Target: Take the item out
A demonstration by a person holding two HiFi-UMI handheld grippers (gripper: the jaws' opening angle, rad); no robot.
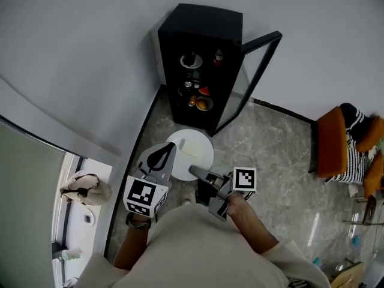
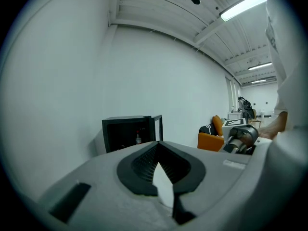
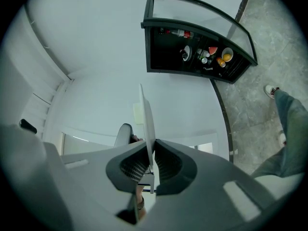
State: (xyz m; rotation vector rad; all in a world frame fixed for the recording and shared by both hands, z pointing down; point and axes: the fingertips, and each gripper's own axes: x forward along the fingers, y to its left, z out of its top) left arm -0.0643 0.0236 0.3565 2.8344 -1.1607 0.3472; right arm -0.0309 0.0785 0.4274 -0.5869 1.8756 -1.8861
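Before the black cabinet (image 1: 198, 23) hung a plain white round plate (image 1: 198, 146). The left gripper (image 2: 162, 174) and right gripper (image 3: 150, 158) each pinched its thin rim.

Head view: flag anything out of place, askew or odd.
The black cabinet against the wall stands with its glass door swung wide open. The round white plate rests on no surface: the left gripper and right gripper clamp its rim from opposite sides. Nothing looks spilled or broken.

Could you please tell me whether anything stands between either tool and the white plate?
Nothing visible does: the left tool and right tool are each closed on the rim of the white plate, which is held clear of the open black cabinet.
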